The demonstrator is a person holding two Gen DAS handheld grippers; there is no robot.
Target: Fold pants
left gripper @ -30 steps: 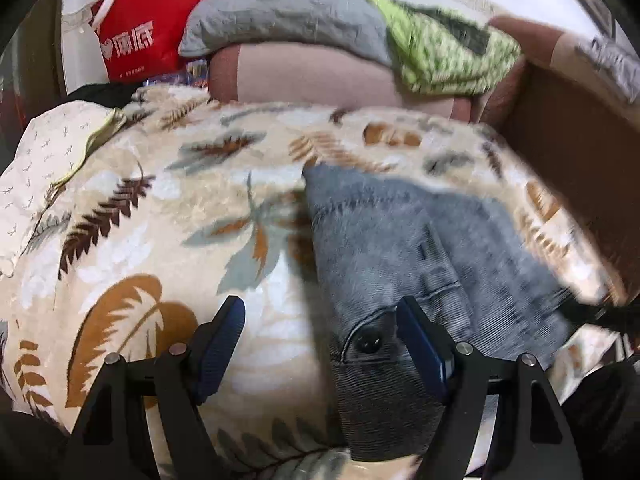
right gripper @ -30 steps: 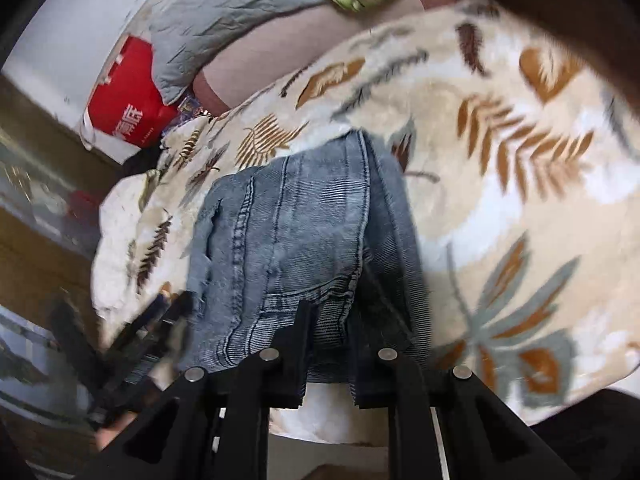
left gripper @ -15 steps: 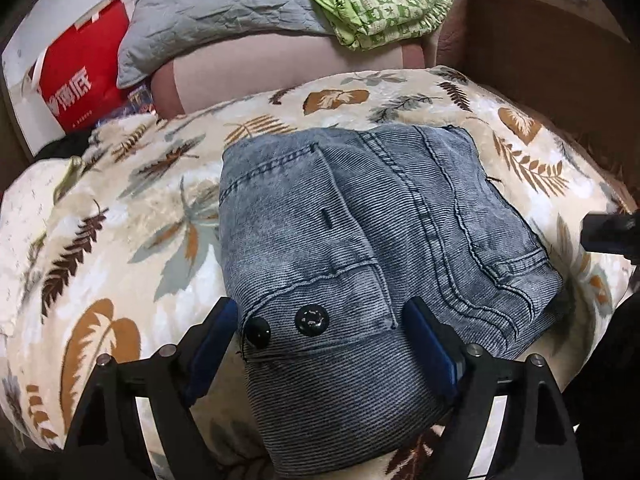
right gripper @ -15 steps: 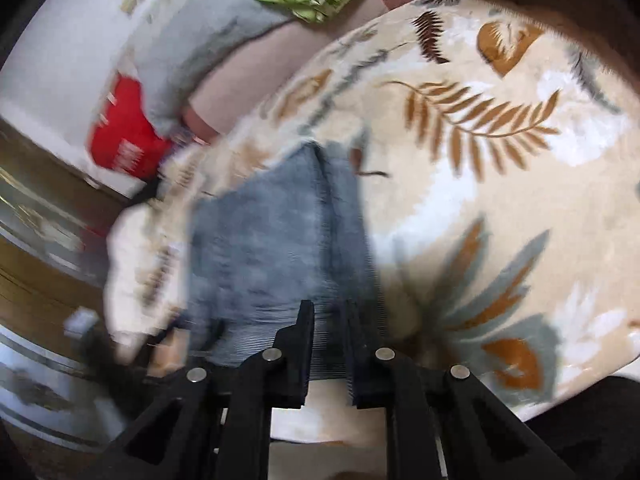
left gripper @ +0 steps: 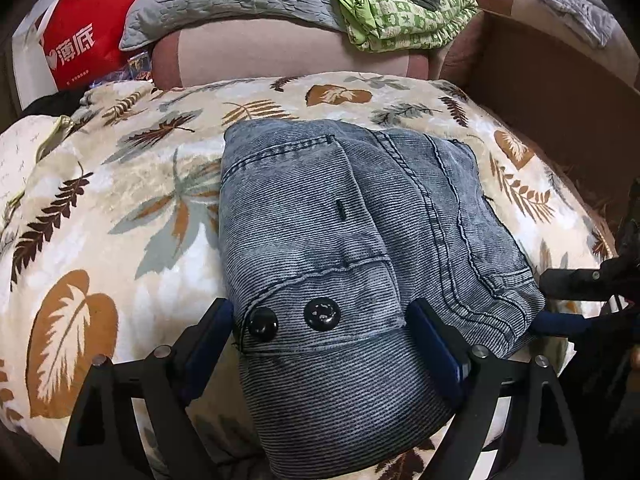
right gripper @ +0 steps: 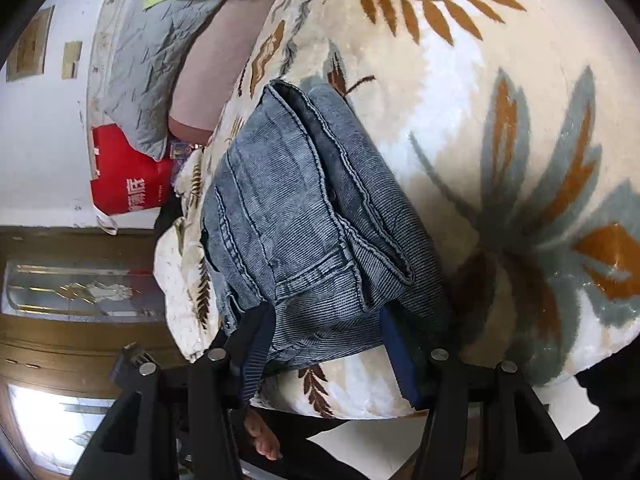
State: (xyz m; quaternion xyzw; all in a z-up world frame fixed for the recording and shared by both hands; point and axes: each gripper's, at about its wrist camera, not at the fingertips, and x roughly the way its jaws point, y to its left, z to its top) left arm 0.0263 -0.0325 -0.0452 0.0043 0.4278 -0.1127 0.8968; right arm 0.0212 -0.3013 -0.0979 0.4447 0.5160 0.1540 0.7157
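Both tools are letting go: the left hand-held gripper [left gripper: 320,340] straddles the waistband, jaws spreading; the right hand-held gripper [right gripper: 324,344] is opening around a corner, pads off the cloth. Beyond them, the folded grey-blue denim pants [left gripper: 340,216] lie on the leaf-patterned fleece blanket [left gripper: 100,208]. Risk: a retreating pad could snag the hem and undo the fold.

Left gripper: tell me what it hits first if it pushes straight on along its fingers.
Most likely the folded jeans: the left gripper already straddles their buttoned waistband, its jaws opening.
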